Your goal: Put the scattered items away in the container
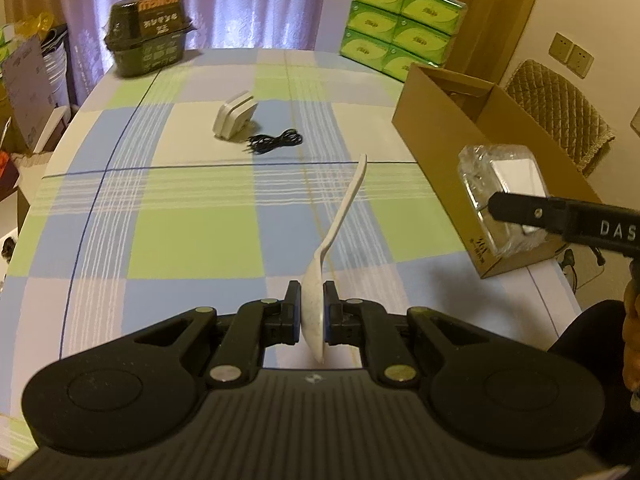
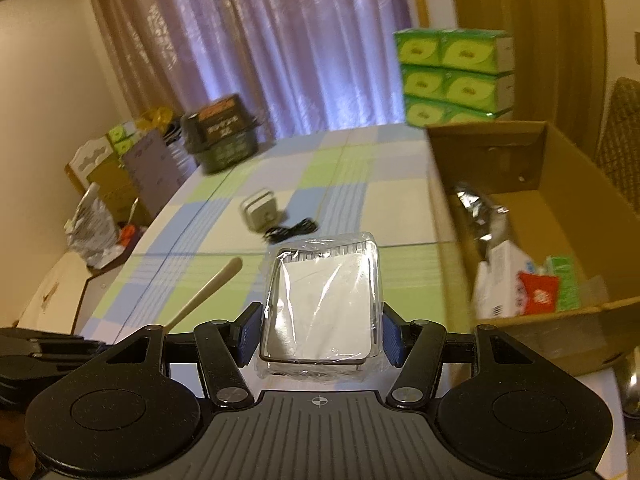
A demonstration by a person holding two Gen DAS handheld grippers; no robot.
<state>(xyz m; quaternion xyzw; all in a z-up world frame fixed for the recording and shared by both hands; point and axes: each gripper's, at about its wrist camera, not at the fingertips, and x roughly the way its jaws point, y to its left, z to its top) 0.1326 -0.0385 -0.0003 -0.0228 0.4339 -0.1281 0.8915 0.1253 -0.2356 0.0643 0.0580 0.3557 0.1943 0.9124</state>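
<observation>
Brown corrugated cardboard forms the open box I take as my landmark, standing on the checked blue, green and white tablecloth. Inside it lie a crumpled silver foil bag, a white carton, a red packet and a green packet. My right claw has its blue pads pressed against both sides of a clear plastic case wrapped in film, with a white card inside, and holds it above the table just left of the box's near end. My left claw is closed on the bowl of a pale speckled plastic spoon, its handle pointing away from me, further left of the box. Well left of the box's far end, a small white charger block sits on the cloth, a coiled black cable just beside it. Behind the box rises a stack of green tissue packs. Far across the table from the box sits a dark lidded tub.
</observation>
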